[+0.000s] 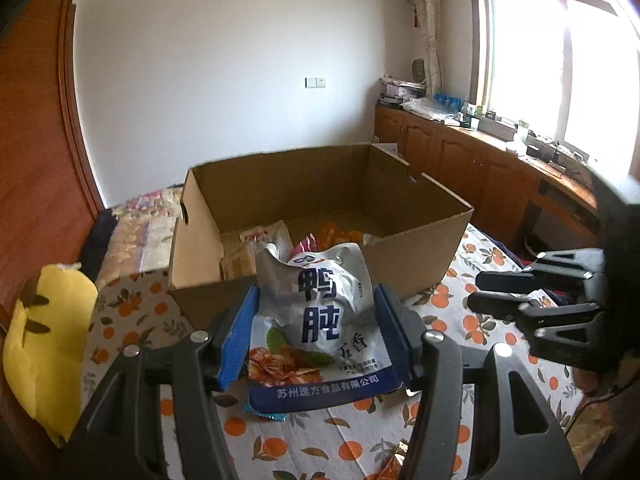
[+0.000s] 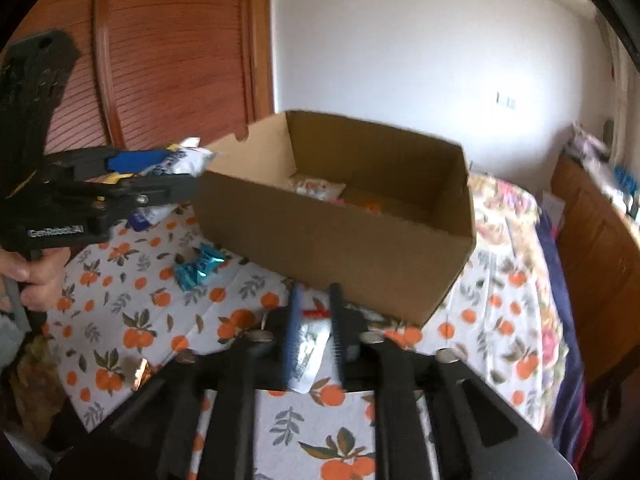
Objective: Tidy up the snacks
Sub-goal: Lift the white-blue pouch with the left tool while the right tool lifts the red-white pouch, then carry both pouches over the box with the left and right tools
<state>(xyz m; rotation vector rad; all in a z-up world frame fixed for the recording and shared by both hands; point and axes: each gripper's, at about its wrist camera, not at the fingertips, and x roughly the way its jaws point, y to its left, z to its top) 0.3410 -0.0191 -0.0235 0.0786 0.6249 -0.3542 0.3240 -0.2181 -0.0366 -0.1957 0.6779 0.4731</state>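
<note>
My left gripper (image 1: 316, 304) is shut on a silver snack bag with blue characters (image 1: 316, 320), held just above the near rim of the open cardboard box (image 1: 416, 256). The same bag shows in the right wrist view (image 2: 180, 162), left of the box (image 2: 332, 240). Several snack packs (image 1: 256, 240) lie inside the box. My right gripper (image 2: 316, 300) is shut on a small white snack packet (image 2: 308, 356) low over the tablecloth, in front of the box. A teal candy wrapper (image 2: 200, 268) lies on the cloth.
The orange-print tablecloth (image 2: 132, 312) covers the surface. A yellow plush (image 1: 44, 344) sits at the left edge. A gold wrapper (image 2: 140, 372) lies near the front left. A wooden door (image 2: 172, 52) and wooden cabinets (image 1: 460, 152) stand behind.
</note>
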